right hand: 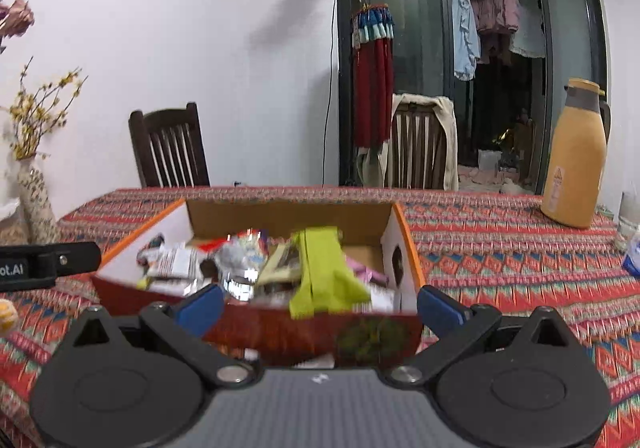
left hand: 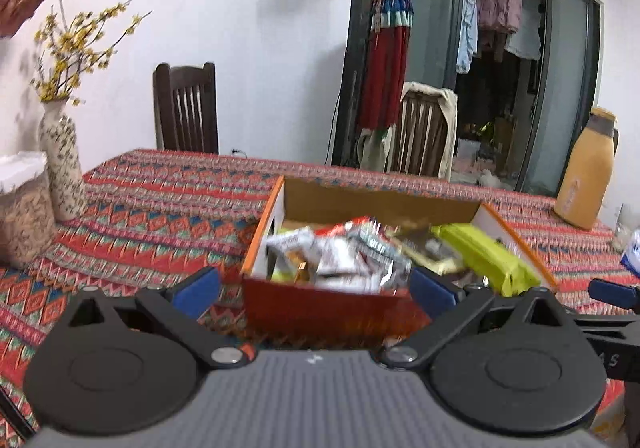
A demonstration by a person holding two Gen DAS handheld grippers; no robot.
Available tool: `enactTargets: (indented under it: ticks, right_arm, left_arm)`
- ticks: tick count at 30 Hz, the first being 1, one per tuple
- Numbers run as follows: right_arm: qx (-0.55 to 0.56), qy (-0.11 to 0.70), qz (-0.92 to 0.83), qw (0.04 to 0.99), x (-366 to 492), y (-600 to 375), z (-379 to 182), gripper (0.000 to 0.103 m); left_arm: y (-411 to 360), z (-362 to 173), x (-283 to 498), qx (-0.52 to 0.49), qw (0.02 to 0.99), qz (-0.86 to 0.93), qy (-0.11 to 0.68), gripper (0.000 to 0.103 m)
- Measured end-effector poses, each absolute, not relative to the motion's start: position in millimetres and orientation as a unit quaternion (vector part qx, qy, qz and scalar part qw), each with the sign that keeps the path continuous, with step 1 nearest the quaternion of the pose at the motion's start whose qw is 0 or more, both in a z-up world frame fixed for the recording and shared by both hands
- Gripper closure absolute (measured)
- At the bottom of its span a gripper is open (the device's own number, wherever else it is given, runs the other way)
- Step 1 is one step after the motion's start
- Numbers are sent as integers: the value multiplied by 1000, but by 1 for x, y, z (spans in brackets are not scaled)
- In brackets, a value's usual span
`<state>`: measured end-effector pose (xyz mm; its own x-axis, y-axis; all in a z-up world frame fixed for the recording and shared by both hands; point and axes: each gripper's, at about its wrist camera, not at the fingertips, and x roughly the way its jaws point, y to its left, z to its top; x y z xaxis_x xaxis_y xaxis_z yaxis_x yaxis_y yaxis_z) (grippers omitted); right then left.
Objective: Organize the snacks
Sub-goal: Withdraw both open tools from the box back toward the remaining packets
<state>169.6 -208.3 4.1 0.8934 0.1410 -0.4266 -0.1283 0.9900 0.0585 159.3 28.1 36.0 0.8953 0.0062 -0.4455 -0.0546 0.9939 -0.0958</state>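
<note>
An open orange cardboard box (left hand: 328,312) sits on the patterned tablecloth, filled with mixed snack packets (left hand: 344,252), among them a lime-green pack (left hand: 486,254). My left gripper (left hand: 316,288) is open and empty, its blue fingers either side of the box's near wall. In the right wrist view the same box (right hand: 280,332) holds the snacks (right hand: 240,260) and the green pack (right hand: 324,272). My right gripper (right hand: 320,306) is open and empty, just in front of the box's near wall. The left gripper's body (right hand: 48,260) shows at the left edge.
A patterned vase with yellow flowers (left hand: 62,160) and a lidded jar (left hand: 22,208) stand at the left. An orange thermos jug (right hand: 574,156) stands at the right. Two wooden chairs (left hand: 186,108) are behind the table. A yellow round thing (right hand: 7,316) lies at the left edge.
</note>
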Motion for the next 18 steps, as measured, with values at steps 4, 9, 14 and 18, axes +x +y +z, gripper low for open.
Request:
enactTargets:
  ticks: [4, 9, 14, 18]
  right_arm:
    - [15, 242, 68, 968, 152, -210, -12, 0]
    - [16, 267, 64, 961, 137, -215, -29, 0]
    - [20, 290, 62, 955, 127, -219, -42, 0]
    - [20, 300, 65, 952, 125, -217, -46, 0]
  left_arm:
    - [36, 21, 145, -42, 968, 18, 247, 0]
    - [44, 1, 131, -42, 964, 18, 264, 0]
    - [53, -19, 127, -59, 958, 17, 280, 0]
    - [57, -28, 126, -67, 957, 15, 281, 0]
